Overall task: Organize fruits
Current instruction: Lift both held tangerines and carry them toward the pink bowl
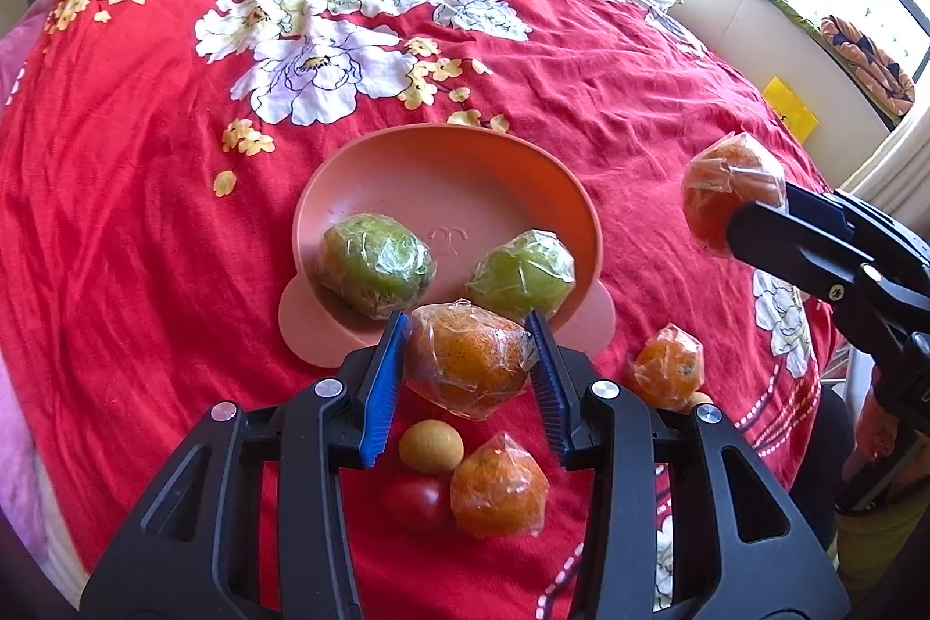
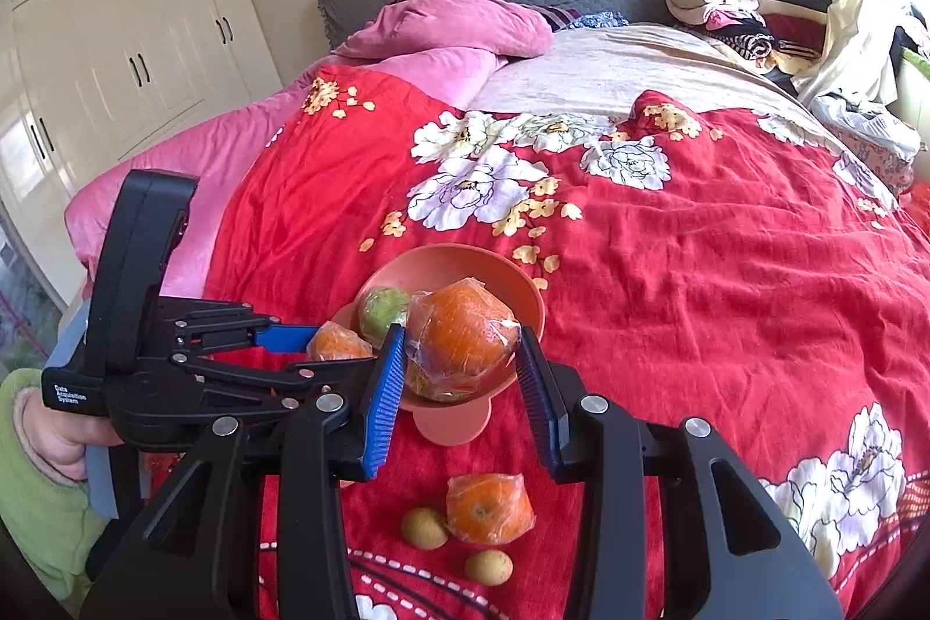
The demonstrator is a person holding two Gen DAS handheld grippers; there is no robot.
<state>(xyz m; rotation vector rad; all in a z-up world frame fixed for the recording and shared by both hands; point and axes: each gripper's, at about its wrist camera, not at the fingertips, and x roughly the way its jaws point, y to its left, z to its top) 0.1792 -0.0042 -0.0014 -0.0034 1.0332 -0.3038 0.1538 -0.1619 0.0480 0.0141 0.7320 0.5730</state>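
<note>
**Inspector:** State the condition of the left gripper (image 1: 468,358).

**Technician:** Its blue pads close on a plastic-wrapped orange (image 1: 465,364), one pad against each side. The fruit hangs clear of the red floral bedspread (image 1: 610,97), just at the near rim of the pink bowl (image 1: 447,155).

**Inspector:** And the right gripper (image 2: 462,364)?

**Technician:** Same condition. Its jaws stand partly closed and clamp a second wrapped orange (image 2: 462,329). In the left wrist view this unit enters from the right edge, holding its fruit in the air, well apart from the bowl. In its own view the fruit sits in line with the bowl, so the height above the rim cannot be told from there.

**Inspector:** Bowl contents?

**Technician:** Two wrapped green fruits (image 1: 376,271) (image 1: 523,274), side by side in the near half of the bowl. The bowl rests on the bedspread.

**Inspector:** Loose items?

**Technician:** On the bedspread, nearer than the bowl: a wrapped orange (image 1: 499,486), a small red tomato (image 1: 415,501) touching it, a small tan round fruit (image 1: 431,445) just behind the tomato, and another wrapped orange (image 1: 668,367) to the right. The right wrist view shows a second tan fruit (image 2: 488,566).

**Inspector:** Operator?

**Technician:** A hand in a green sleeve (image 2: 35,475) grips the left unit's handle.
</note>
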